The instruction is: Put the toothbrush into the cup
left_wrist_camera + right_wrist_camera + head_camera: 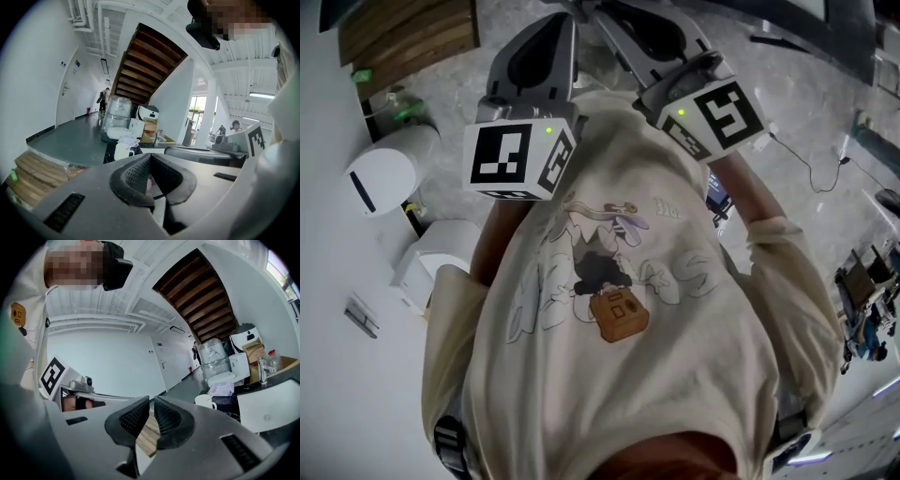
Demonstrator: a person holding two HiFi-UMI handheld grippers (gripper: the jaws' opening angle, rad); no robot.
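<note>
Both grippers were held up in front of the person's cream shirt [628, 309], well short of a white cup [123, 151] that stood on a dark counter [108, 151]. In its own view the left gripper [151, 158] pointed a little to the right of the cup. Its fingers were pressed together at the tips, and nothing that could be named lay between them. The right gripper [151, 404] pointed to the left of the cup, its fingers closed to a thin slit and holding nothing. A pale pink pack [128, 140] lay just behind the cup. Farther behind the cup stood a tall thing wrapped in clear plastic [116, 115]. Wooden stairs [145, 65] rose above the cup. The toothbrush could not be made out in any view.
</note>
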